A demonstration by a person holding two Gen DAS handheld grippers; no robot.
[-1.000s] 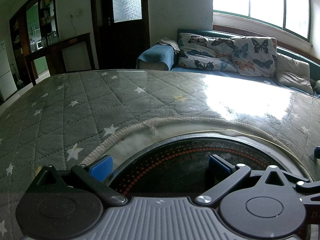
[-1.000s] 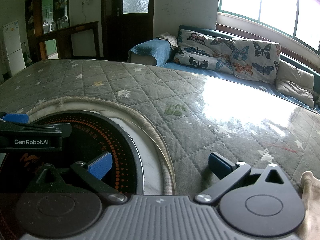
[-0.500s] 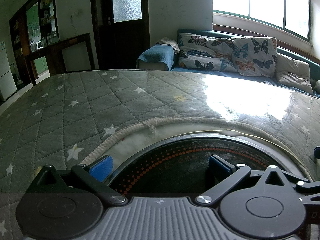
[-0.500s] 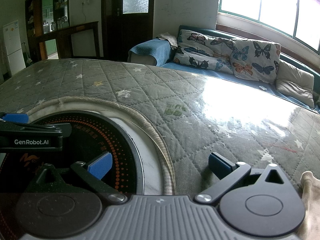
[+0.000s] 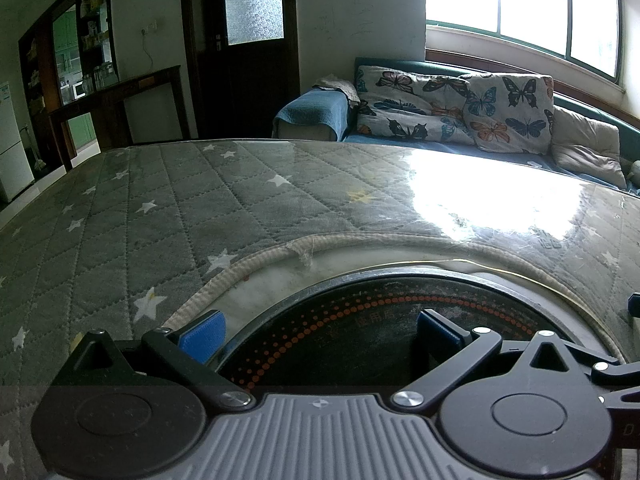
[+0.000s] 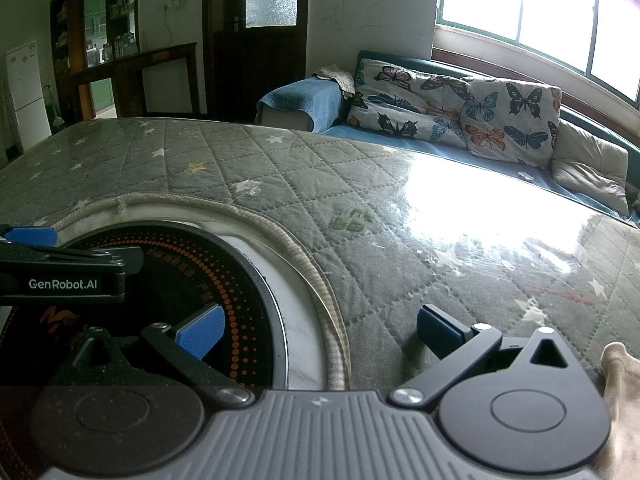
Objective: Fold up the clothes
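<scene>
A beige garment (image 6: 620, 396) shows only as a crumpled edge at the bottom right of the right wrist view, just right of my right gripper (image 6: 320, 334). That gripper is open, with nothing between its blue pads. My left gripper (image 5: 320, 334) is open too and holds nothing; it hovers over the black round hotplate (image 5: 380, 328). Its side, marked GenRobot.AI, appears at the left of the right wrist view as the left gripper (image 6: 64, 276). No garment shows in the left wrist view.
A grey quilted star-patterned cover (image 5: 160, 208) under glossy plastic spans the table. A round cut-out with a braided rim (image 6: 304, 256) rings the hotplate (image 6: 200, 292). Behind stand a blue sofa with butterfly cushions (image 5: 460, 108), a dark door (image 5: 248, 40) and a fridge (image 6: 24, 92).
</scene>
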